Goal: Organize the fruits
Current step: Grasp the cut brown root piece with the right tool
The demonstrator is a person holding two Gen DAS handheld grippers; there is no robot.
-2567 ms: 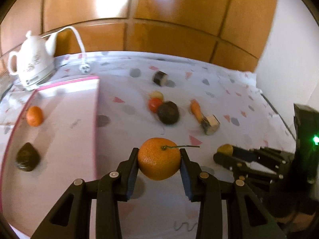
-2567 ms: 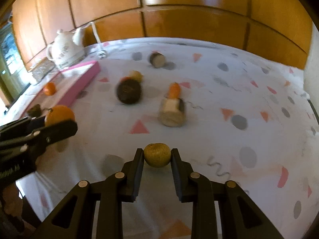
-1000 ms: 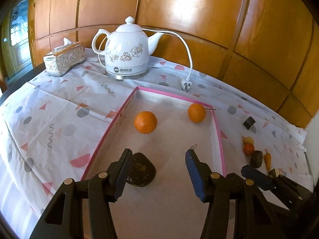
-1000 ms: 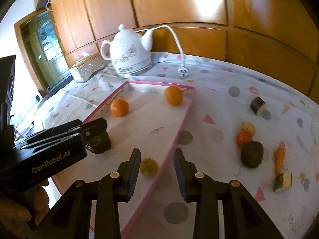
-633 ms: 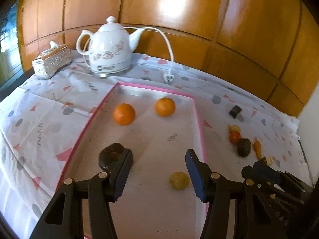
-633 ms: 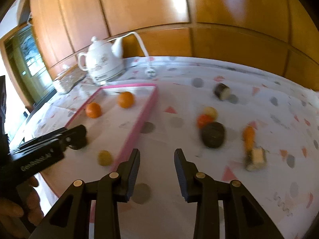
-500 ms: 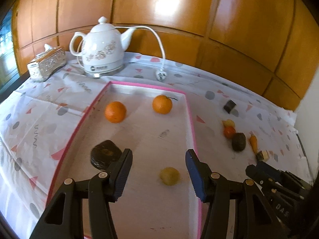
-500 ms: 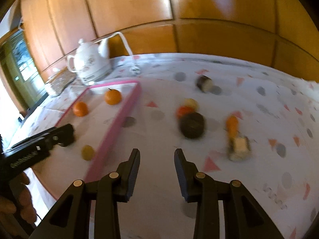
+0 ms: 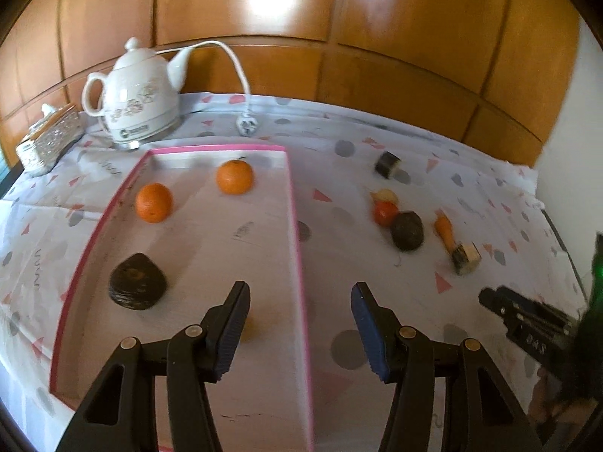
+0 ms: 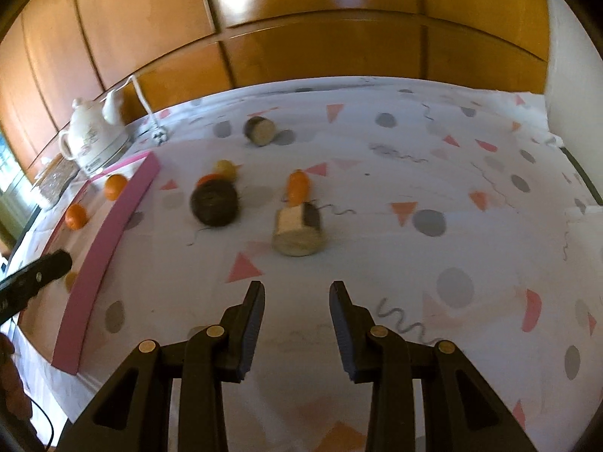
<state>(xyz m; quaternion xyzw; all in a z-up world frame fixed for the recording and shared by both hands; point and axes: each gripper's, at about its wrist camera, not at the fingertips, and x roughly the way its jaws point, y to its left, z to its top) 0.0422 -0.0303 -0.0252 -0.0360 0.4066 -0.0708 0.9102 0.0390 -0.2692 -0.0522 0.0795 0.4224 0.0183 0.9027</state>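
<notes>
Ahead of me glossy orange-brown wooden wall panels (image 9: 395, 37) carry a bright glare. A plain white wall (image 9: 565, 143) closes my right. Below lies a white tablecloth with pink triangles and grey dots (image 10: 433, 196).

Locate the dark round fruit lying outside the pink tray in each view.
Left wrist: dark fruit right of centre, beside the red fruit.
Right wrist: dark fruit left of centre, just right of the pink tray.
Shared landmark: white kettle.
</notes>
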